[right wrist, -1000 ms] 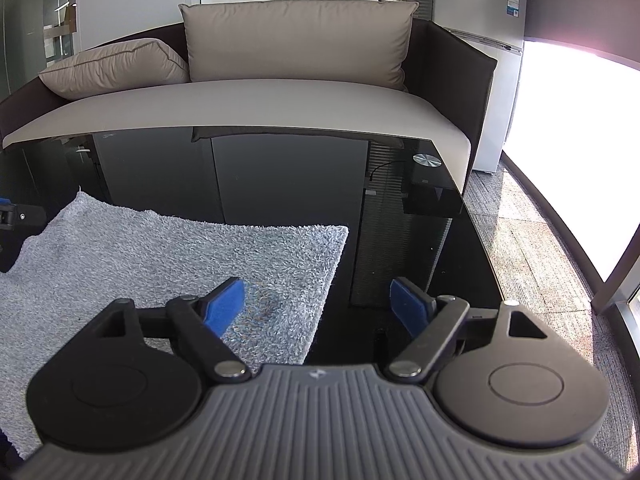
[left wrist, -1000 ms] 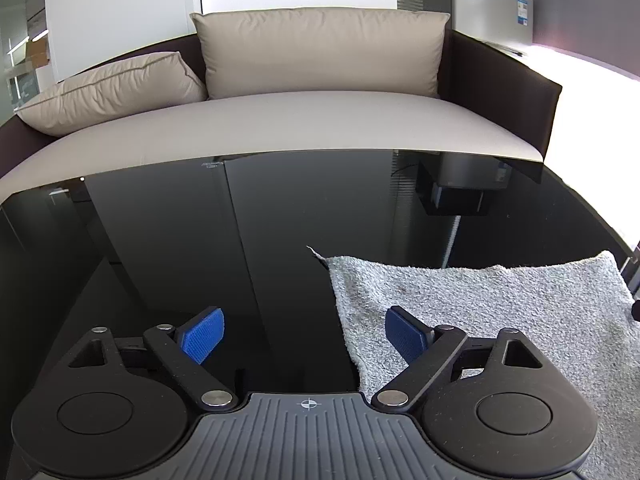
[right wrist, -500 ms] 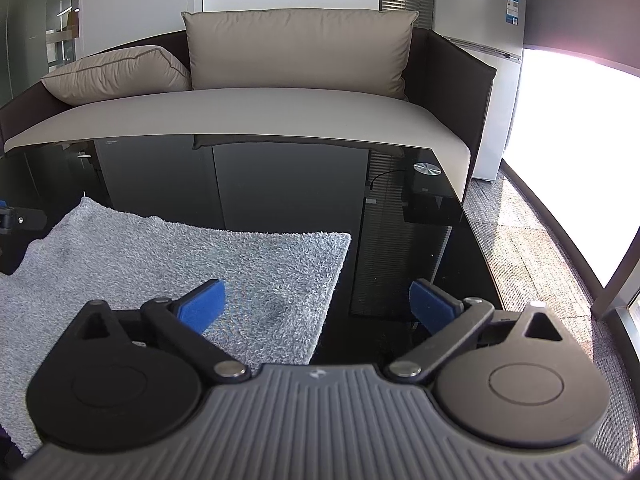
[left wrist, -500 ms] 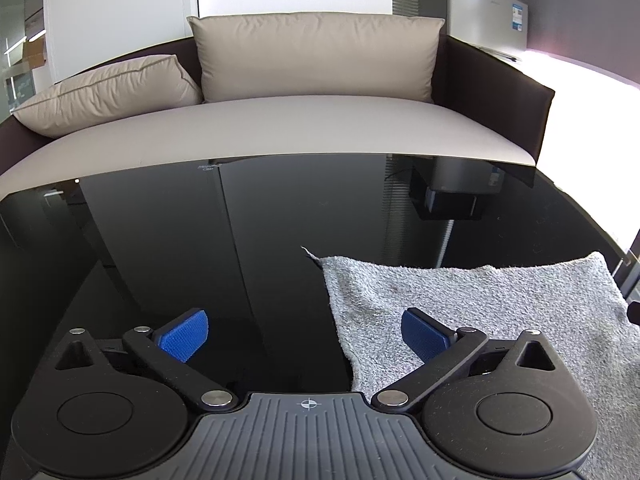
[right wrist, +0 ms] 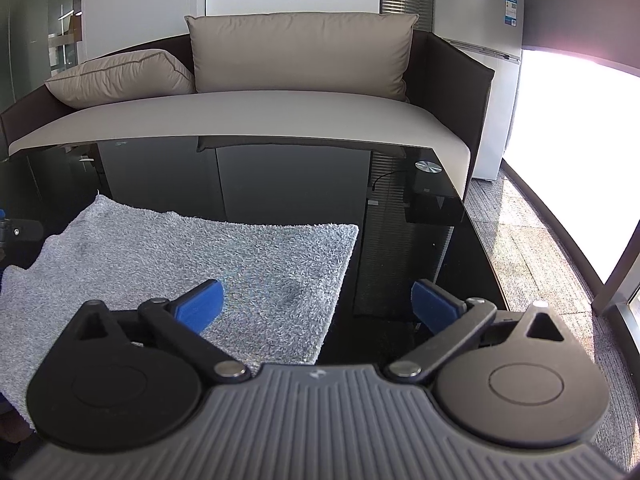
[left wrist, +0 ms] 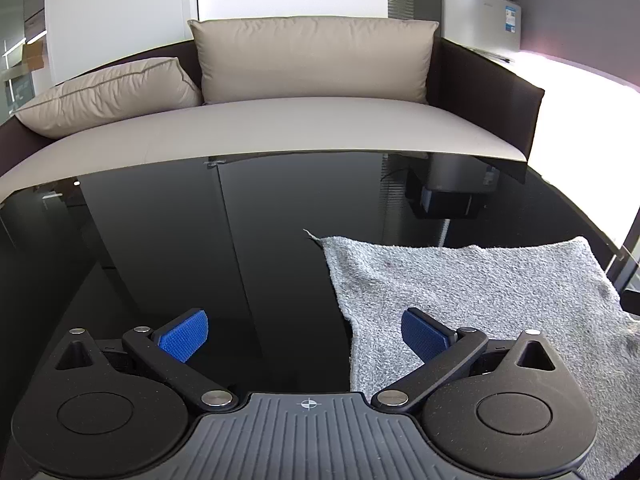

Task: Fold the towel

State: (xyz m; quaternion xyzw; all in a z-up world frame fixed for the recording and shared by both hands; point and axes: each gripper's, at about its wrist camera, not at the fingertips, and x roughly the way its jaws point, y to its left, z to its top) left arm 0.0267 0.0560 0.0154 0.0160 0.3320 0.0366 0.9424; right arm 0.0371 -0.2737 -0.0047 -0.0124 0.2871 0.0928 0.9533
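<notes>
Lying flat on the glossy black table (left wrist: 168, 248), the grey towel (left wrist: 460, 280) fills the lower right of the left wrist view and the lower left of the right wrist view. It looks soft, light and limp, likely to sag and slide on the slick glass, so the near corners seem the best places to pinch. Both the left gripper (left wrist: 306, 334) and the right gripper (right wrist: 318, 304) are spread wide, each straddling a side edge and holding nothing.
</notes>
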